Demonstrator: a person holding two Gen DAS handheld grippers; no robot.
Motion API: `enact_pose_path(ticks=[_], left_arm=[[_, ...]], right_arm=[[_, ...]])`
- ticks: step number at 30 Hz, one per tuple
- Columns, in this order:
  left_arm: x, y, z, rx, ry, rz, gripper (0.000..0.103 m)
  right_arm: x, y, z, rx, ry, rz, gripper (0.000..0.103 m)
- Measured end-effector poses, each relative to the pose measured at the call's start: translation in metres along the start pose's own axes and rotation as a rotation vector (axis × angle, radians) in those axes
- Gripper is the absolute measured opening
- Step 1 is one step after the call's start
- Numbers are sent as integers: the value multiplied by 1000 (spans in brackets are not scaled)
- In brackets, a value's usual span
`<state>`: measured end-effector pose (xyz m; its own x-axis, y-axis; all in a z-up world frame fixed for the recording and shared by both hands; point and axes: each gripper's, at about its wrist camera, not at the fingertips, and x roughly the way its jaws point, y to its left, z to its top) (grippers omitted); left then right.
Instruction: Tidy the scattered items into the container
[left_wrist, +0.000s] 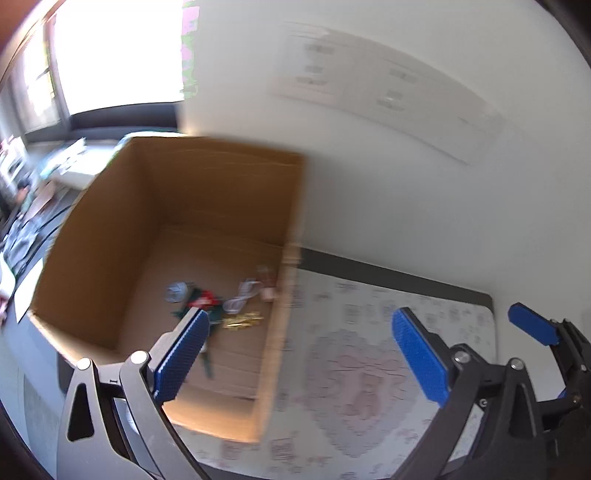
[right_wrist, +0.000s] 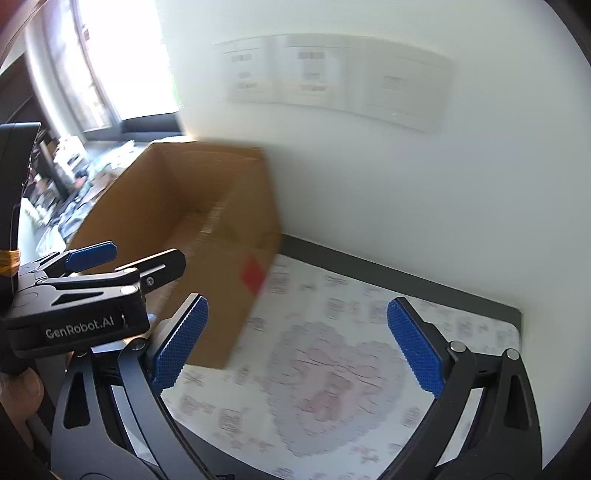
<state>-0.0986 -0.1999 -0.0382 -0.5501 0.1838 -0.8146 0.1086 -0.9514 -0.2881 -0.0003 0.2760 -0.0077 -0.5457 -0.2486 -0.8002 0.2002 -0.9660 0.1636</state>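
Jaws of both grippers stand wide apart, nothing between the blue pads. Left gripper (left_wrist: 301, 354) hangs over the near right wall of the cardboard box (left_wrist: 110, 236), its left pad above the box floor, its right pad above the patterned mat (left_wrist: 354, 369). Right gripper (right_wrist: 297, 345) hangs over the mat, just right of the box, well clear of the box opening. Both views are blurred.

Left to right: cluttered desk area and bright window (left_wrist: 110, 55) at far left; then the open box, which stands on the left part of the surface, its far right corner against the white wall (left_wrist: 406, 203). Inside the box, on its floor toward the right wall, lie the scattered items: a pale round thing (left_wrist: 176, 291), a red and green piece (left_wrist: 201, 302), a white coiled cable (left_wrist: 242, 295), small gold bits (left_wrist: 245, 318), a small clear-and-pink thing (left_wrist: 266, 284); too blurred to name closer. A red label (right_wrist: 253, 277) sits on the box's outer right side. The mat covers the surface from the box to the right edge, with a dark border (left_wrist: 406, 277) along the wall. The mat is bare of items in both views. Papers (right_wrist: 332, 85) are stuck on the wall above. In the right wrist view a hand (right_wrist: 22, 391) shows at the lower left, under the left gripper's body.
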Motion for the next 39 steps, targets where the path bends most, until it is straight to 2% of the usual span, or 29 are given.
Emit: enact_pose_path(ticks=[8,16,24,32,39], left_arm=[[2,-92,-3,118,1,-89,99],[-18,-139,-25,203,13,-116,99],[-40,-135,-54,224,59,-65,99],[-67,-122,-81,214,76,-39,99],[-76,-111,-83,206,87,0,99]], right_arm=[[-36,-91,-29,142,-10,-112,99],[-80,-146,-62,267,-14,-179,103],[-110,-150,-88,289,-14,-226,103],[-125,-140,-103,325,20,-227,103],[-128,-136,-115,343,51,-215,103]])
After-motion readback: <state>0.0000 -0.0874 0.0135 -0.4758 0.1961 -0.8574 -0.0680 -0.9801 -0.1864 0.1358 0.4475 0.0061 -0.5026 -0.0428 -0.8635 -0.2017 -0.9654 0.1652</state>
